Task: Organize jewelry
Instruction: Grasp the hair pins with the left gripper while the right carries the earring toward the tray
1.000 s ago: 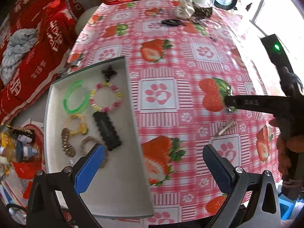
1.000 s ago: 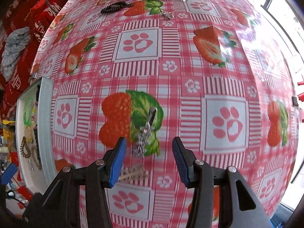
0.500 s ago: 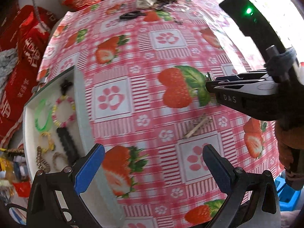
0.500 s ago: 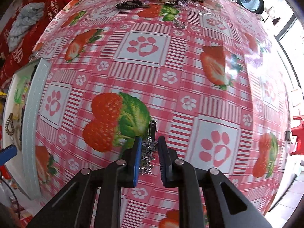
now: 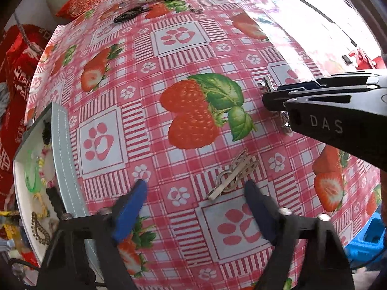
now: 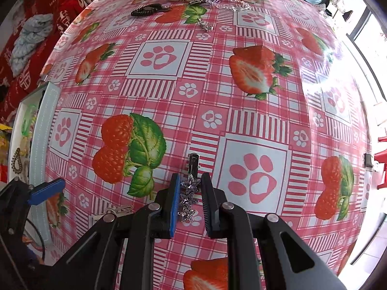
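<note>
Tray point(image 5: 63, 159) rim left, hairpin point(image 5: 233, 175) between spread fingers point(image 5: 131, 203)

Two grippers point(image 6: 189, 200) point(image 5: 193, 188) | one tray point(image 5: 65, 159) at the table's left edge | one star hair clip point(image 6: 189, 193) | one gold clip point(image 5: 232, 174) | one black hair tie point(image 6: 147, 9) at the far edge

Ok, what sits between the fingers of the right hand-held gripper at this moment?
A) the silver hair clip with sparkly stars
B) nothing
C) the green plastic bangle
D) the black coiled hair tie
A: in the right wrist view the right hand-held gripper has its two fingers close on either side of the silver hair clip with sparkly stars on the strawberry-print tablecloth.
</note>
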### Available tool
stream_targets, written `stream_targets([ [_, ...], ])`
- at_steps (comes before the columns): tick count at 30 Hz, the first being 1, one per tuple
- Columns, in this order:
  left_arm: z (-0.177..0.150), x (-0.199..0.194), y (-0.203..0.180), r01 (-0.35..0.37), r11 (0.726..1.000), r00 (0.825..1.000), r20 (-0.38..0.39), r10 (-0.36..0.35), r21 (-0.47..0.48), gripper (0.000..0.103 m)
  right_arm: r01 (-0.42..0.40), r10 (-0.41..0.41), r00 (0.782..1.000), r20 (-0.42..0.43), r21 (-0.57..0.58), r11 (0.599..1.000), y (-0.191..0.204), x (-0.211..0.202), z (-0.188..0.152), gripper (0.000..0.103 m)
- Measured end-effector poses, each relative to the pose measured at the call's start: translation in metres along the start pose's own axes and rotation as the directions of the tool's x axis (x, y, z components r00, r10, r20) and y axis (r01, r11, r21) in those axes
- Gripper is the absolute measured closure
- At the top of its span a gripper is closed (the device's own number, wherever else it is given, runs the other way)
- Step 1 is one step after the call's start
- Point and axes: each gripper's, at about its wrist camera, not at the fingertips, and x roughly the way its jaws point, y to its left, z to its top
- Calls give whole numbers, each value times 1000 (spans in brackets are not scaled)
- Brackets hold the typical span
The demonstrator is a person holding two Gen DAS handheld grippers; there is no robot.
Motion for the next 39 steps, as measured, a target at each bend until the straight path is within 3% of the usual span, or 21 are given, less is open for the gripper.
stream_targets([
  [6, 4, 2, -11, 2, 999, 1000, 7, -3, 32, 28, -3, 3, 1000, -1, -2, 1000, -2, -1, -1, 84],
  [8, 2, 1, -14, 32, 999, 999, 12, -32, 40, 40, -3, 3, 1000, -1, -3, 1000, -1, -1, 0, 84],
  [10, 0, -1, -20, 68, 997, 998, 10, -68, 47, 63, 0, 0, 1000, 0, -4, 1000, -2, -1, 0, 84],
  [12, -2, -3, -22, 74, 996, 997, 14, -75, 50, 77, 2, -2, 1000, -1, -3, 1000, 0, 0, 0, 84],
  [18, -1, -5, 1, 150, 985, 989, 3, -150, -80, 77, 12, -12, 1000, 6, -5, 1000, 2, 0, 1, 84],
  [24, -4, -18, 26, 198, 966, 980, 26, -197, -168, 77, -30, 29, 999, 14, 47, 998, -5, -5, 1, 84],
  [39, -12, -53, 65, 195, 946, 980, 90, -178, -260, 77, -84, 83, 996, 24, 66, 994, 3, -33, 3, 84],
])
